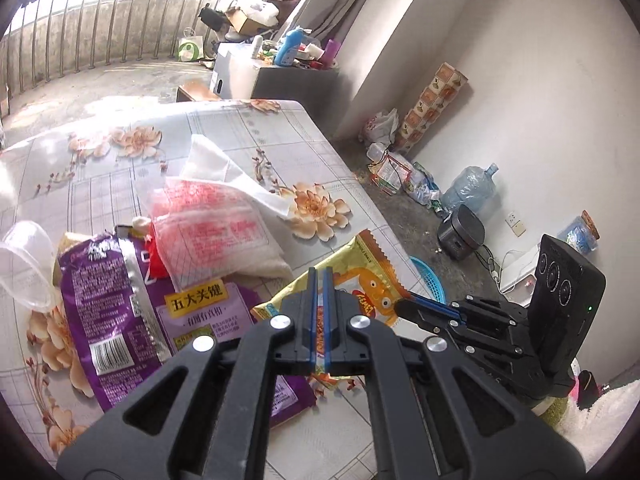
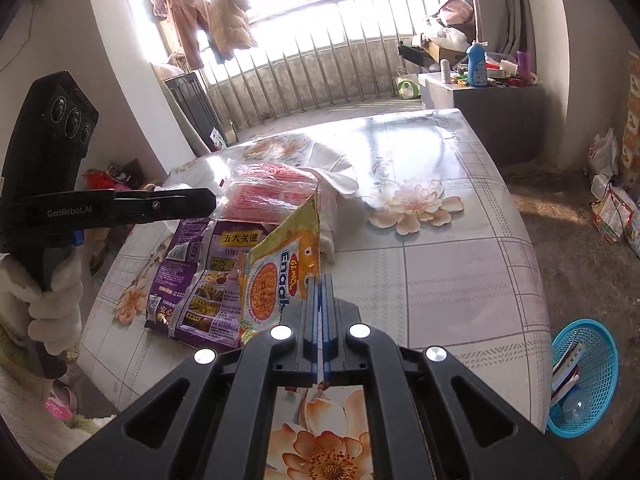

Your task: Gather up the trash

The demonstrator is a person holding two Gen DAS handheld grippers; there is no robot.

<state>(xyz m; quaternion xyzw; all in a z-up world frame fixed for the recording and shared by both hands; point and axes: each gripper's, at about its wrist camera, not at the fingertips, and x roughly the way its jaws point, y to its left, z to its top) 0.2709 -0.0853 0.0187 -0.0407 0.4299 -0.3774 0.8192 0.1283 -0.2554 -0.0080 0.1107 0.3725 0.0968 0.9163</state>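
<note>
Yellow snack wrapper pinched at one edge between pads of right gripper, lifted and tilted above surface, orange cartoon face and printed noodle picture facing camera. In left wrist view same wrapper clamped by right gripper coming in from the right. Left gripper pressed together, nothing visible between pads, hovering over wrapper; seen from the right wrist as a black closed tip above the pile. Purple food bag flat on surface just left of wrapper, partly under it. Clear red-printed plastic bag lying on top edge of purple bag, white tissue behind and touching it. Clear plastic cup on its side at far left, beside purple bag. Floral-print cover on surface. Blue plastic basket on floor at right of surface, some packaging and a clear item inside. White-fleece-sleeved hand gripping left tool handle. Balcony railing in background.
</note>
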